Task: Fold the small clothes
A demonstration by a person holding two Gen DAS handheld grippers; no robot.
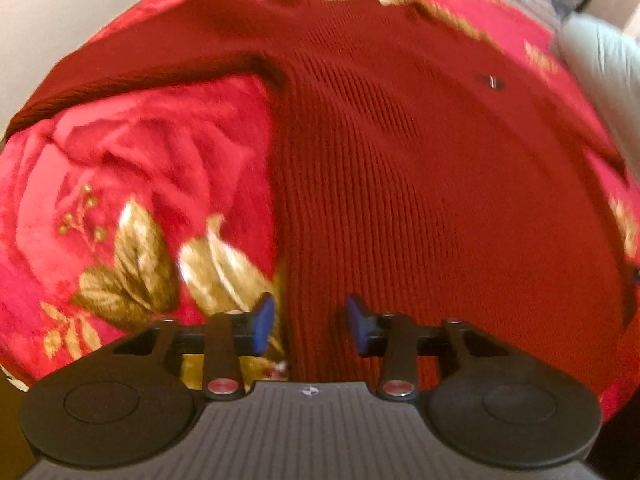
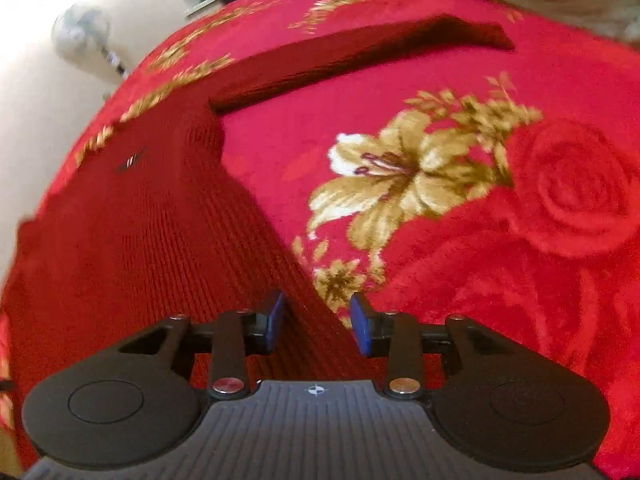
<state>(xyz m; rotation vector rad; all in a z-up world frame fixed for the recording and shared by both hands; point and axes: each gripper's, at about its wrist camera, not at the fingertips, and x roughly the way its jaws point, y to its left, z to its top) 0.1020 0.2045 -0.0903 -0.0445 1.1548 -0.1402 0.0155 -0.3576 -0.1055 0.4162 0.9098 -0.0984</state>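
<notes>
A dark red ribbed sweater (image 1: 400,168) lies flat on a red blanket, with a small logo (image 1: 491,81) on its chest. One sleeve (image 1: 132,68) runs out to the upper left. My left gripper (image 1: 311,322) stands open low over the sweater's left side edge near the hem, and the blue pads (image 1: 264,320) are apart from the knit. In the right wrist view the sweater (image 2: 140,248) fills the left, its other sleeve (image 2: 360,52) reaching up to the right. My right gripper (image 2: 318,322) is open astride the sweater's right side edge, pads not pressing.
The red blanket (image 2: 520,280) with gold flowers covers the bed on every side of the sweater. A pale pillow or cloth (image 1: 600,64) lies at the far right edge. A standing fan (image 2: 80,36) and a light wall are beyond the bed.
</notes>
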